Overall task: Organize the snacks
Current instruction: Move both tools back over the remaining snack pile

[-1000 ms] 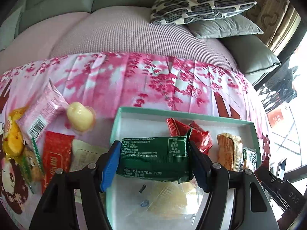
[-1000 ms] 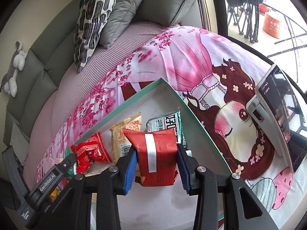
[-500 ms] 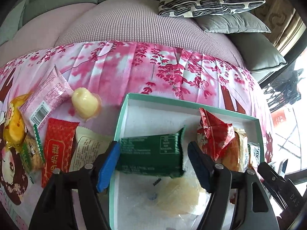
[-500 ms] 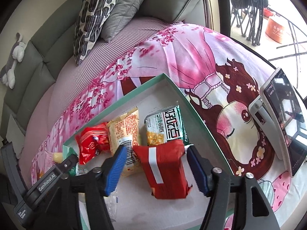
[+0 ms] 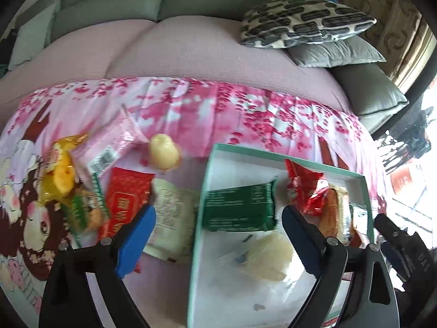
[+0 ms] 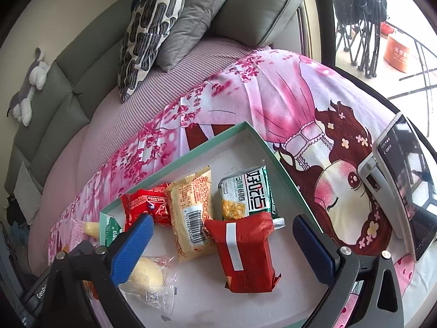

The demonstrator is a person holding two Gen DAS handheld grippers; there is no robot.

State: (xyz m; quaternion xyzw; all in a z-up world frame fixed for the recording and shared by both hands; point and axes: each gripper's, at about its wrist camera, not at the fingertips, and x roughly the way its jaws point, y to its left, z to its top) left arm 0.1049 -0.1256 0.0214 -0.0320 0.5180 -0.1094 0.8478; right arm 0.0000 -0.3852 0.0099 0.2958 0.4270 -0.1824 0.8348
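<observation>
Box: green-rimmed white box (image 6: 262, 139) lies on a pink printed blanket (image 5: 191, 104) spread over a sofa seat; also seen from the left wrist (image 5: 196, 235).
Left gripper: left gripper (image 5: 218, 232) hangs over the box's left edge, jaws wide apart and opening; blue left pad outside the rim, dark right pad inside. Pads touch nothing.
Green packet: dark green packet (image 5: 240, 207) lies flat in the box between the left gripper's pads, clear of both, its left end against the box wall.
Right gripper: right gripper (image 6: 226, 243) over the box's near half, jaws wide and opening, nothing pressed.
Red packet: red packet with white stripe (image 6: 243, 254) lies flat on the box floor between the right pads, touching neither.
Other box contents: green-and-white packet (image 6: 245, 194) just beyond the red one, by the right wall; orange-cream packet with barcode (image 6: 191, 213) to its left; crinkled red packet (image 6: 147, 205) further left; clear wrapper with pale cake (image 6: 150, 276) near the blue pad.
Outside the box: cream packet (image 5: 172, 216) just beside the left wall, then flat red packet (image 5: 125, 199), pale round snack (image 5: 164, 150), pink packet (image 5: 109, 147), yellow packet (image 5: 57, 172), green-trimmed packet (image 5: 82, 210).
Surroundings: patterned cushion (image 6: 150, 27) and grey cushion (image 6: 191, 19) against the sofa back; phone on a stand (image 6: 404, 180) on the blanket to the right.
</observation>
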